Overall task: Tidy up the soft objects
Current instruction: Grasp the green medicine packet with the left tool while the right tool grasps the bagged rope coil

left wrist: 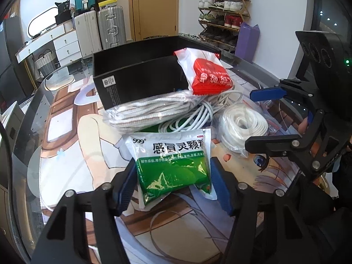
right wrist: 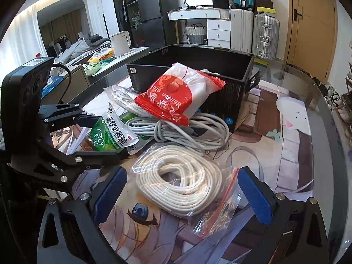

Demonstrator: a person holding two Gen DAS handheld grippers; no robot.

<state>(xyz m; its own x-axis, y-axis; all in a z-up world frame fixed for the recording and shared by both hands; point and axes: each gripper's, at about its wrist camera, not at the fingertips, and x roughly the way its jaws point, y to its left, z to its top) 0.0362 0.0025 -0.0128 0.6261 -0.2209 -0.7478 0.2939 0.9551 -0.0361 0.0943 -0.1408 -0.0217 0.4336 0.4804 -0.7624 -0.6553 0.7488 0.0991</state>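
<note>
Soft goods lie heaped on a glass-topped table over a cartoon-printed mat (right wrist: 286,154), and nearest the left gripper (left wrist: 173,182) is a green-and-white foil sachet of medicine granules (left wrist: 173,165), standing between the two blue ribbed pads; its lower half looks pinched inward, so I judge the pads are pressing it (the contact on the right side is partly hidden by the sachet's own edge, so this is likely, not certain). A packet like this is light and crinkly, its loose contents shifting under pressure, and the foil is slippery, so a hold across the full body, not the thin sealed rim, should serve best. The right gripper (right wrist: 184,195) hangs with its blue pads spread wide on either side of a coil of white cord in a clear zip bag with a red strip (right wrist: 182,180), touching nothing; that coil will be floppy and the film slick, so closing across the bundled loops seems wiser than grabbing bare plastic. Beyond it sprawls a loose grey-white cable (right wrist: 187,132), likely to trail and snag. Farther on, a clear bag of braided white rope (left wrist: 149,107) lies against the black rectangular cardboard box (left wrist: 140,77), and a red-and-white plastic snack pouch (right wrist: 178,96) leans on the box's near wall, atop the heap. The box, judged the destination, stands open at the far side.
</note>
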